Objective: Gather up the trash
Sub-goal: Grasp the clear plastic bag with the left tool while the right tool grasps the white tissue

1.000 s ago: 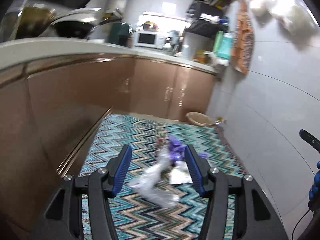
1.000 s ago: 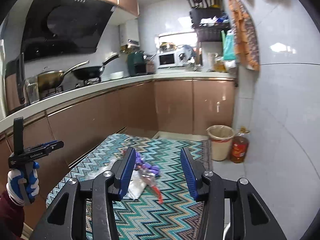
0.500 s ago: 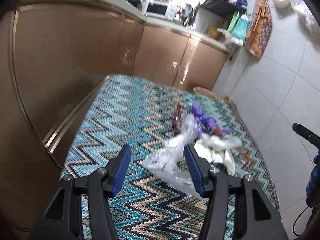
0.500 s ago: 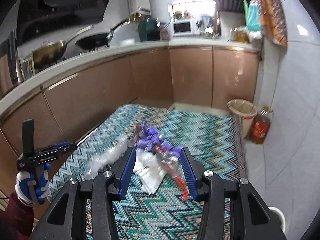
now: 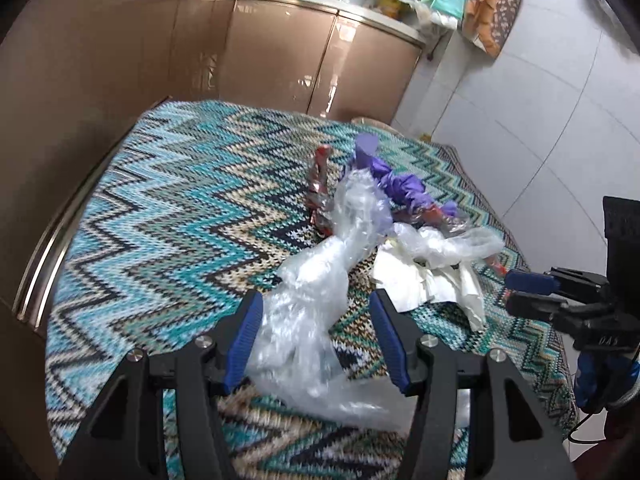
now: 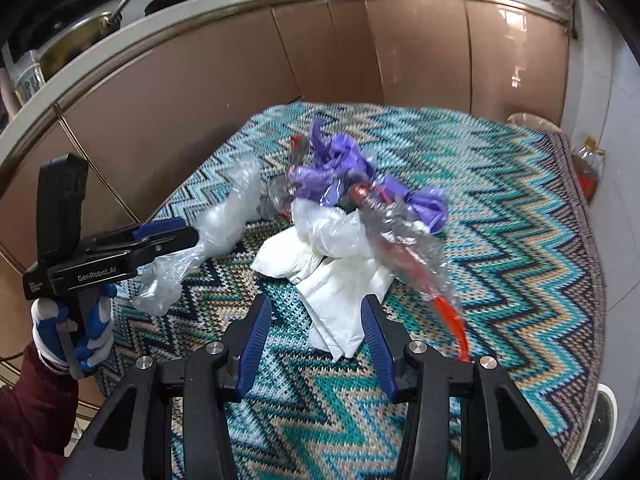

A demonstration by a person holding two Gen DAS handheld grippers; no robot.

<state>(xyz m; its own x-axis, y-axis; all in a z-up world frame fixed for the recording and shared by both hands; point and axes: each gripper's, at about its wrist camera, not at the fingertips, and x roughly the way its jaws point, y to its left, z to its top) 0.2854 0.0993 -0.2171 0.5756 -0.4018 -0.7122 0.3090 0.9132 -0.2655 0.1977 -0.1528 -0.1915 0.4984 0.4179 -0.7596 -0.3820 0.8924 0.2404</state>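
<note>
A pile of trash lies on a zigzag rug [image 5: 168, 216] [image 6: 500, 248]. A long clear plastic bag [image 5: 312, 300] [image 6: 224, 216] lies at its left. My left gripper [image 5: 316, 340] is open, with the bag's near end between its jaws. White paper tissues [image 6: 340, 280] [image 5: 416, 284] lie in front of my right gripper [image 6: 316, 332], which is open around their near edge. Behind them are a purple plastic bag [image 6: 344, 168] [image 5: 396, 184] and clear wrappers with red parts [image 6: 404, 248] [image 5: 320, 184].
Brown kitchen cabinets [image 6: 240, 80] [image 5: 120, 40] run along the left and far sides. A waste bin [image 6: 532, 122] and an oil bottle [image 6: 586, 168] stand at the far right by the tiled wall [image 5: 540, 120]. Pans sit on the counter [image 6: 92, 28].
Both grippers have come down and forward to the trash pile. The clear bag is now between my left jaws and the tissues between my right jaws.
</note>
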